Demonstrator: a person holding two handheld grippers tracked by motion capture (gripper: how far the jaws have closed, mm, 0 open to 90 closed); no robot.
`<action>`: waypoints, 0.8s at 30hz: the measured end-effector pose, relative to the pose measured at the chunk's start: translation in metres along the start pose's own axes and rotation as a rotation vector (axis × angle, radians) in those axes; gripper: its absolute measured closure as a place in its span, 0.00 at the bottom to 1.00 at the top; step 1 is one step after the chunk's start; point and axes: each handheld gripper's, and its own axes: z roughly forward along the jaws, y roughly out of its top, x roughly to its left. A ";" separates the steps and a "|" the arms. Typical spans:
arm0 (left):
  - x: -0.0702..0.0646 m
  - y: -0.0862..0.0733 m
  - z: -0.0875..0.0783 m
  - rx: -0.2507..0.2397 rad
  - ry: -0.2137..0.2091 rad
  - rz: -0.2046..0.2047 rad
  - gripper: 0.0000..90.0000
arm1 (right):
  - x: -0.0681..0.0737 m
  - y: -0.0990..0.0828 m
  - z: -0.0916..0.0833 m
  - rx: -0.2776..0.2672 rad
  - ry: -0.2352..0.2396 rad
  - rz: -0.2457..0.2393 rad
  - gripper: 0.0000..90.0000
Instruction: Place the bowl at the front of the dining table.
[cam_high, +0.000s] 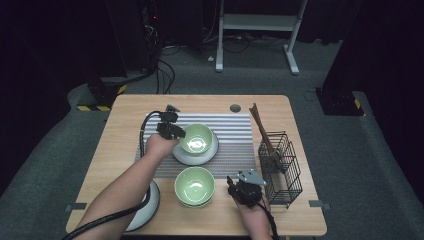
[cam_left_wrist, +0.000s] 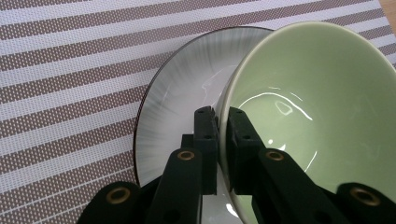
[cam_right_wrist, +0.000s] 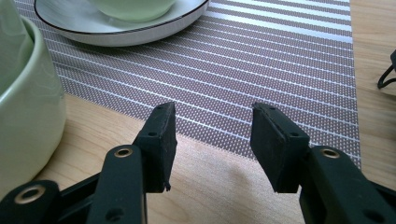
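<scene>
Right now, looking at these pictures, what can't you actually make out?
- Plate at the table's near left: in the high view the left forearm and cable cover much of it.
- Far bowl: in the left gripper view the left gripper, clamped on its rim, hides the near rim; the frame edge cuts its right side.
- Wire basket: besides the sticks, its contents are too small and dark.
- Near bowl: the right gripper view's left edge cuts it.
</scene>
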 end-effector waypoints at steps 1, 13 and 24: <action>0.000 0.000 0.000 -0.002 0.002 -0.001 0.93 | 0.000 0.000 0.000 0.000 0.001 0.000 0.56; -0.002 0.001 0.003 -0.003 0.000 -0.008 0.93 | 0.001 0.000 0.000 -0.001 0.004 -0.003 0.56; -0.001 -0.001 0.003 0.001 0.006 -0.005 0.93 | 0.002 0.000 0.001 0.002 0.006 -0.002 0.56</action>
